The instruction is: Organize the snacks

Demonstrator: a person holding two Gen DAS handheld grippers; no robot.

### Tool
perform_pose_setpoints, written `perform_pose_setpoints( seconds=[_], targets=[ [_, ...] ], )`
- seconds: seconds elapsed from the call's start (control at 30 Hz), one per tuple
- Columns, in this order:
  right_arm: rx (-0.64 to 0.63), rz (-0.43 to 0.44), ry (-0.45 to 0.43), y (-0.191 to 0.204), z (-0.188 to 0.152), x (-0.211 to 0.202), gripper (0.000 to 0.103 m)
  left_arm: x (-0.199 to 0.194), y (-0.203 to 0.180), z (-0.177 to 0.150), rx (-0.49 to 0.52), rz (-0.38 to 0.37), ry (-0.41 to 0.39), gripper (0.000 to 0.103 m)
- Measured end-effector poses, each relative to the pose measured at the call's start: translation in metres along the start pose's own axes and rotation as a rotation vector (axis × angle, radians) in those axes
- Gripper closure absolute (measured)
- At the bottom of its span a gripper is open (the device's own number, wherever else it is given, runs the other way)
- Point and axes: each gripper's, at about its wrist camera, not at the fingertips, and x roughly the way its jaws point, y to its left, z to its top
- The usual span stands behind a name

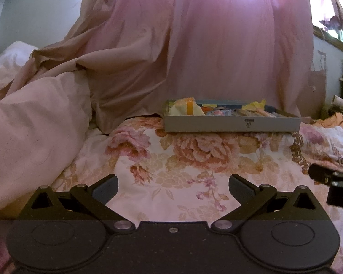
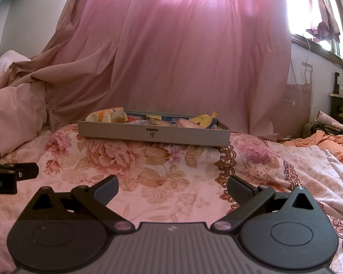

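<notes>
A shallow grey box [image 1: 231, 124] [image 2: 153, 134] lies on the floral bedspread ahead of both grippers, filled with several wrapped snacks. A white-and-orange packet [image 1: 187, 107] [image 2: 107, 114] sits at its left end and a yellow wrapper [image 1: 255, 105] [image 2: 204, 117] at its right end. My left gripper [image 1: 173, 186] is open and empty, low over the bedspread, well short of the box. My right gripper [image 2: 172, 186] is also open and empty, equally short of the box. Each gripper shows at the edge of the other's view [image 1: 331, 180] [image 2: 9, 173].
A pink curtain [image 2: 183, 45] hangs right behind the box. A pale pink duvet [image 1: 34, 127] is heaped at the left. Orange cloth [image 2: 331, 141] and clutter lie at the right, under a bright window [image 2: 308, 6]. The floral bedspread [image 2: 148, 159] lies between grippers and box.
</notes>
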Motion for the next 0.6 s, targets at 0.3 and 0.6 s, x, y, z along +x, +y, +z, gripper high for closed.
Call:
perform_pose_setpoints(
  seconds=[0.3, 0.6],
  targets=[
    [-0.001, 0.0, 0.001, 0.0, 0.0003, 0.0001, 0.0, 0.0007, -0.0023, -0.0005, 0.003, 0.007, 0.023, 0.001],
    [-0.007, 0.004, 0.003, -0.0001, -0.0003, -0.0013, 0.0, 0.002, -0.0024, -0.0005, 0.005, 0.018, 0.024, 0.001]
  ],
)
